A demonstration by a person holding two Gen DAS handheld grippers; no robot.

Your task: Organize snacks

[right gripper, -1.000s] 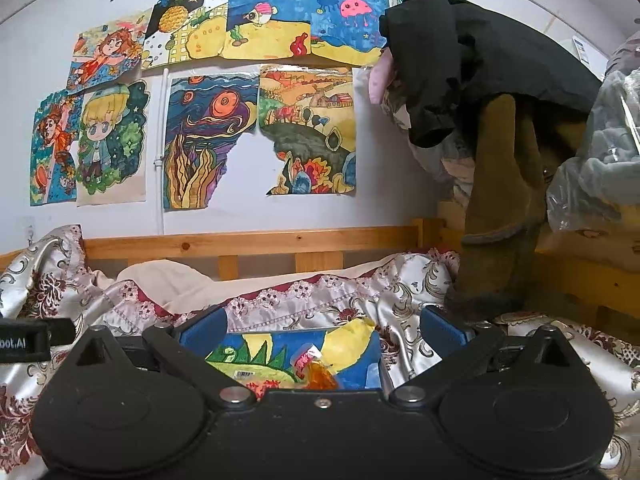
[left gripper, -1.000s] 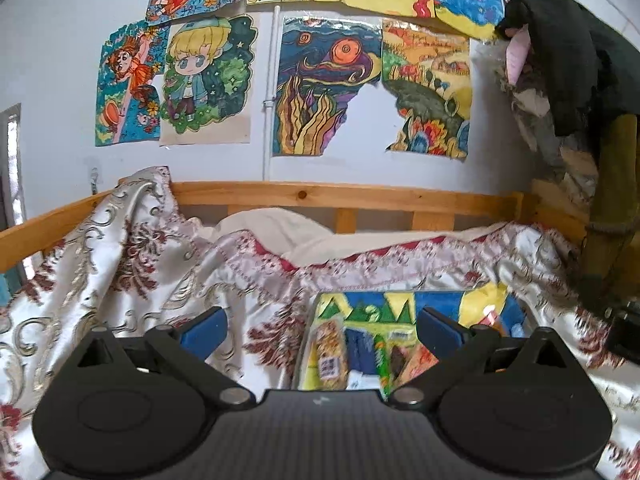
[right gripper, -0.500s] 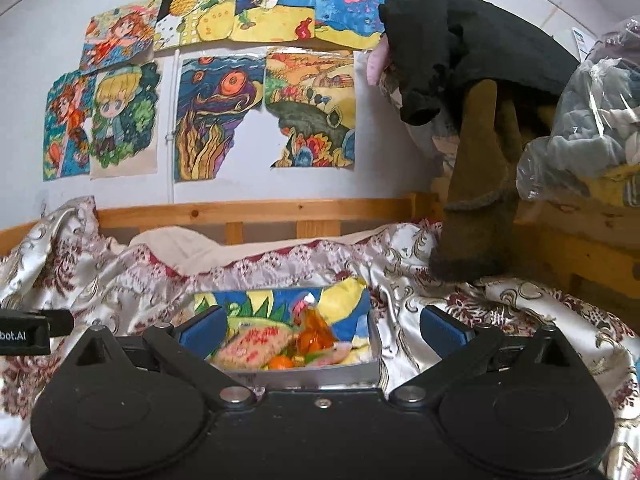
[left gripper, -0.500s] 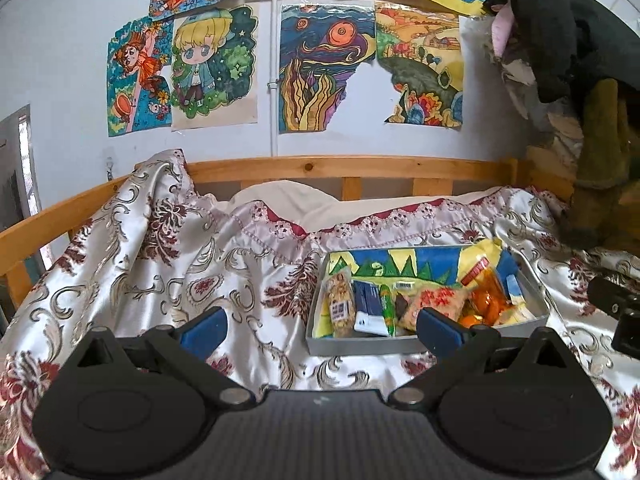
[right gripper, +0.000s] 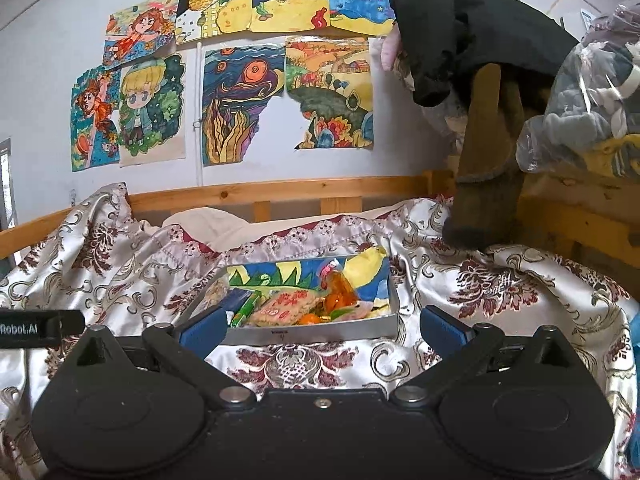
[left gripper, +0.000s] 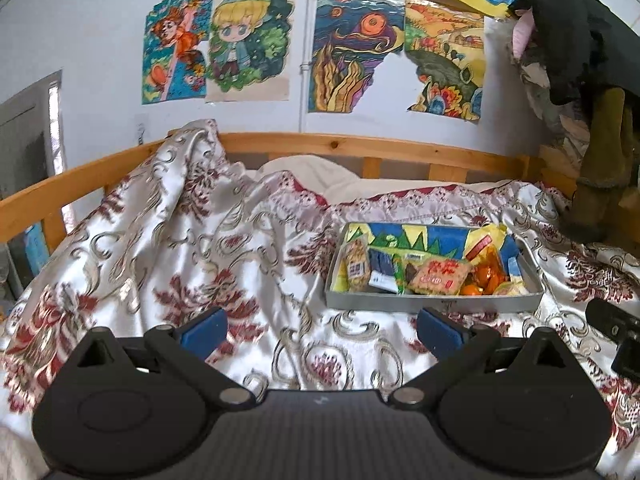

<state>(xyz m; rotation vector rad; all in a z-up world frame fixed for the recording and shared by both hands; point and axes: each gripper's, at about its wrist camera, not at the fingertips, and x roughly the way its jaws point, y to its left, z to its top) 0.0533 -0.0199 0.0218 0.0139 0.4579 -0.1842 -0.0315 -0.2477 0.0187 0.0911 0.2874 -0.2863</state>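
A shallow grey box (left gripper: 432,302) lined with a colourful drawing sits on the bed, and it also shows in the right wrist view (right gripper: 312,334). It holds several snacks: a pink cracker packet (left gripper: 440,277), a tan biscuit packet (left gripper: 357,266), a blue packet (left gripper: 380,268), a green stick (left gripper: 399,272) and an orange candy bag (left gripper: 486,270). My left gripper (left gripper: 320,330) is open and empty, hovering short of the box and to its left. My right gripper (right gripper: 322,330) is open and empty, just in front of the box.
A silver-and-red patterned bedspread (left gripper: 192,256) covers the bed. A wooden rail (left gripper: 360,148) runs behind it under a wall of drawings. Dark clothes and a brown bundle (right gripper: 488,184) hang at the right, with a plastic bag of clothes (right gripper: 592,108) beside them.
Both grippers have pulled back and up from the box, so the whole box and its snacks now show ahead of the fingers. Both stay open and empty.
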